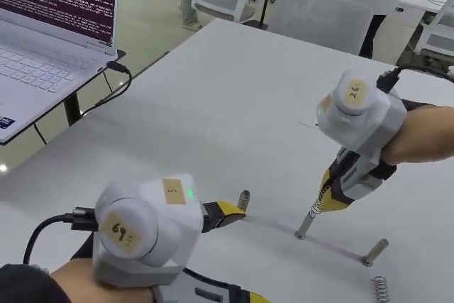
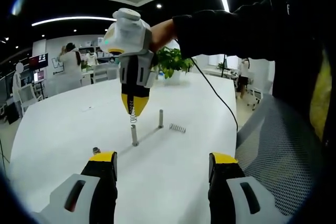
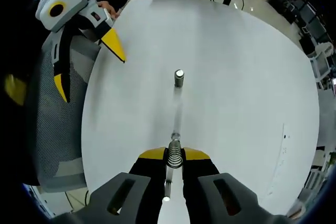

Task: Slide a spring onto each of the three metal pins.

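Currently spring [image 2: 133,114] pinched in R tool [image 3: 174,155], over mid pin [image 1: 304,226] tip.

Left gripper [image 1: 240,253]: lower left, jaws apart, upper yellow tip just beside left pin.
Left pin [image 1: 243,200]: upright, coils around it.
Right gripper [image 1: 328,200]: clamped on spring [image 1: 317,204], lower end at top of middle pin [image 1: 305,225].
Right pin [image 1: 374,251]: bare.
Loose spring [image 1: 381,287]: flat on table [image 1: 234,90], near right pin.
Laptop [image 1: 50,40]: upper left, screen lit.
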The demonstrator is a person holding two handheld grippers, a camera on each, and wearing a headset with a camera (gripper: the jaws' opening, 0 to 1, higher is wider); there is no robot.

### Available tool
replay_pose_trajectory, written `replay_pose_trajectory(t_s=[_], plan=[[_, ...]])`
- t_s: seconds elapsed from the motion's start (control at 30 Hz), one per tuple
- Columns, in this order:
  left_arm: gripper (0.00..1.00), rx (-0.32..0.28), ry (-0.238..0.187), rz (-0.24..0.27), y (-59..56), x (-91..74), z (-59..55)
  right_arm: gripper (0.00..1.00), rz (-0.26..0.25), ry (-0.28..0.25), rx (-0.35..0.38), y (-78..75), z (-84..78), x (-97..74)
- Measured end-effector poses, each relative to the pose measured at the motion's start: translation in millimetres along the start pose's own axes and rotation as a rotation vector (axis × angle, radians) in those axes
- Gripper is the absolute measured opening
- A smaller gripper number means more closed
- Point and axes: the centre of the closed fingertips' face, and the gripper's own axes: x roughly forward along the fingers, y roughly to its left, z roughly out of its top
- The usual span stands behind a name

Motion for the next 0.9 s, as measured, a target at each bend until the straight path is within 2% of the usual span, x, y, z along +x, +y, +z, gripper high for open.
replay_pose_trajectory(t_s=[0.9], plan=[[0.66,-0.006,0.003,0.005,2.2,-0.8,-1.4,0.08,0.019,0.014,0.004,-2.3,-0.5,20.9]])
